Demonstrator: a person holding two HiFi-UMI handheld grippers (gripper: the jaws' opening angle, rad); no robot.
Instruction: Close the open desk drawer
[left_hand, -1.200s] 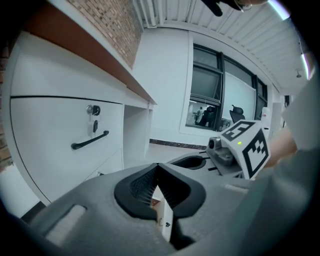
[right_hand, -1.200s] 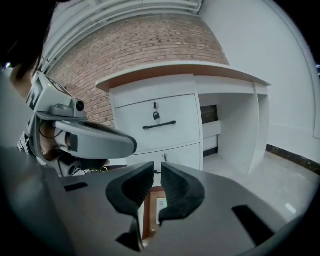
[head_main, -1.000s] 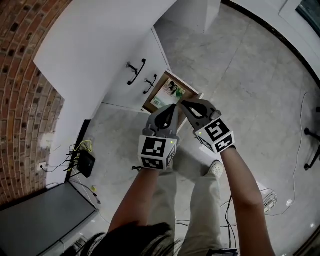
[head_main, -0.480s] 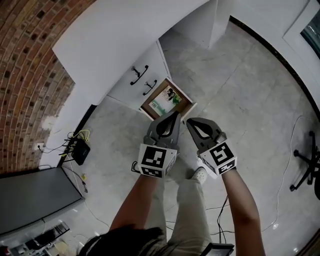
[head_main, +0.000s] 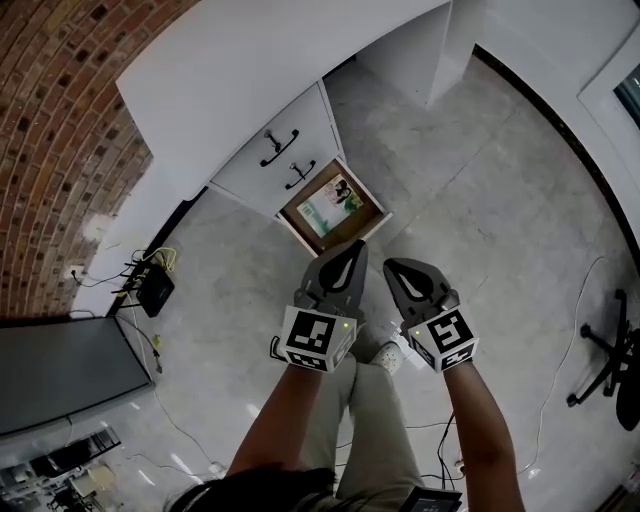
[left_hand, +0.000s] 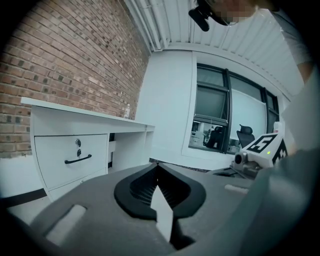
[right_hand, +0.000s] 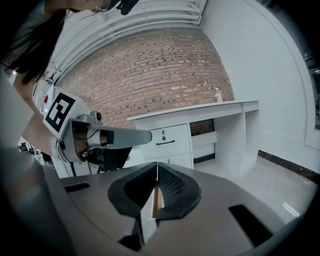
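Observation:
In the head view the white desk (head_main: 250, 70) has two shut drawers with black handles (head_main: 273, 148). Below them the bottom drawer (head_main: 333, 210) stands pulled out, with a green-covered booklet (head_main: 328, 207) lying in it. My left gripper (head_main: 356, 247) and right gripper (head_main: 390, 265) hang side by side just short of the drawer's front edge, both shut and empty, touching nothing. The left gripper (left_hand: 156, 165) shows its jaws meeting in its own view, with a shut drawer (left_hand: 71, 159) off to the left. My right gripper (right_hand: 156, 164) also has its jaws together, facing the desk drawers (right_hand: 171, 135).
A brick wall (head_main: 60, 130) runs behind the desk. On the floor at left lie a black box with cables (head_main: 155, 290) and a dark slab (head_main: 65, 365). An office chair base (head_main: 610, 370) stands at the right. The person's legs and a shoe (head_main: 390, 352) are below the grippers.
Both grippers have drawn back from over the open drawer's front edge towards the person, and the view has risen. The drawer stays pulled out.

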